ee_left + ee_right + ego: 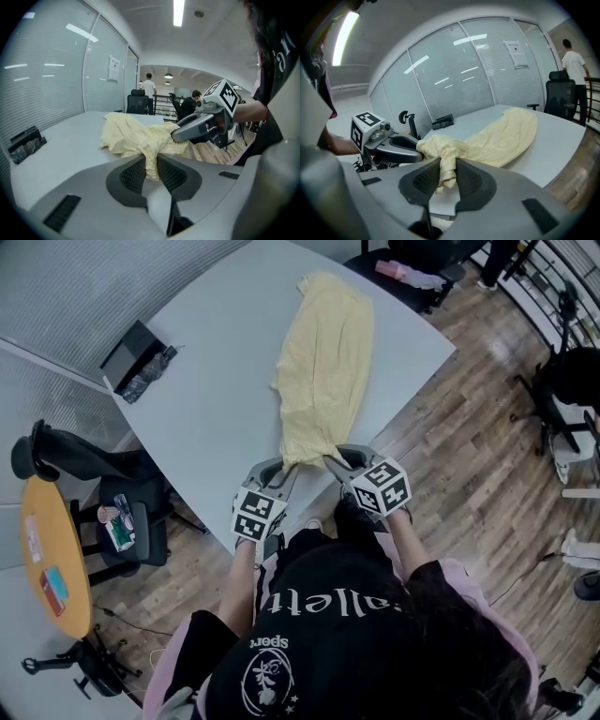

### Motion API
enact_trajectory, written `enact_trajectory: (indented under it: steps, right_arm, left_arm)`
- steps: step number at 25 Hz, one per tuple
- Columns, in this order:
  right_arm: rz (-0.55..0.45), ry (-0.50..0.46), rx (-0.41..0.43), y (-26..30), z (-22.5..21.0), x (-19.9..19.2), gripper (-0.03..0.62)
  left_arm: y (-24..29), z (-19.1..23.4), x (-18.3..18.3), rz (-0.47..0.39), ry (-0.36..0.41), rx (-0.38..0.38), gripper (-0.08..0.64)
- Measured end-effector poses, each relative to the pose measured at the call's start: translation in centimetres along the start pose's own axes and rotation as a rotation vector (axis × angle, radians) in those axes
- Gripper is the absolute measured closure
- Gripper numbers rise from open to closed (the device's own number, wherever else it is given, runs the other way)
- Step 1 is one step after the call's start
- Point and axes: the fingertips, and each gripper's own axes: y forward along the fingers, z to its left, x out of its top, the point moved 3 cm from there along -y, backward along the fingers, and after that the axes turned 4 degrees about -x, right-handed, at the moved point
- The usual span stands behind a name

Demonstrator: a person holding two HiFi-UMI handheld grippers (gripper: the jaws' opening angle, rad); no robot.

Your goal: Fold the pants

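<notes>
Here, both tools were closed on the cloth. The left gripper (281, 471) had its pads pressed on a bunched bit of the yellow pants (323, 362), and the right gripper (335, 461) pinched another bunch just beside it. The held end hung above the near edge of the grey table (206, 418). The rest of the pants lay stretched along the table toward its far side.

I think the main risk was in the grip itself. Each gripper held only a small gathered fold, so the cloth could slip out if it was pulled quickly. The two grippers also stood very near each other, so the end was crumpled between them and not spread. A fold made in this way would probably come out uneven. The pants lay close to the right edge of the table, and a pull to that side could drag part of them over it.

Around it, a black case (139, 357) lay on the left part of the table, well apart from the pants, and it blocked nothing. A dark office chair (131, 521) and a round orange table (52, 559) stood on the floor to the left. Nothing lay between the grippers and the far end of the pants.
</notes>
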Motion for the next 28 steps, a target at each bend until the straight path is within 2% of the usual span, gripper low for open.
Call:
enact_trajectory:
  steps: [6,15,21,28]
  right_arm:
    - [-0.083,0.018,0.018,-2.9,1.2,3.0,0.503]
    - [-0.169,0.016,0.092,-6.6,4.0,6.3,0.506]
    - [-0.193,0.011,0.101,-7.1,2.7,8.3,0.508]
    - [-0.21,0.0,0.094,-6.9,-1.4,10.9,0.508]
  left_arm:
    - [-2.8,-1.4,3.9,-0.112,0.054,-0.003,0.482]
    - [-6.4,-2.6,8.9,-0.254,0.13,0.01,0.488]
    - [-5.7,-1.9,11.3,-0.278,0.171,0.015,0.489]
    - [-2.7,-0.6,15.0,-0.286,0.213,0.03,0.489]
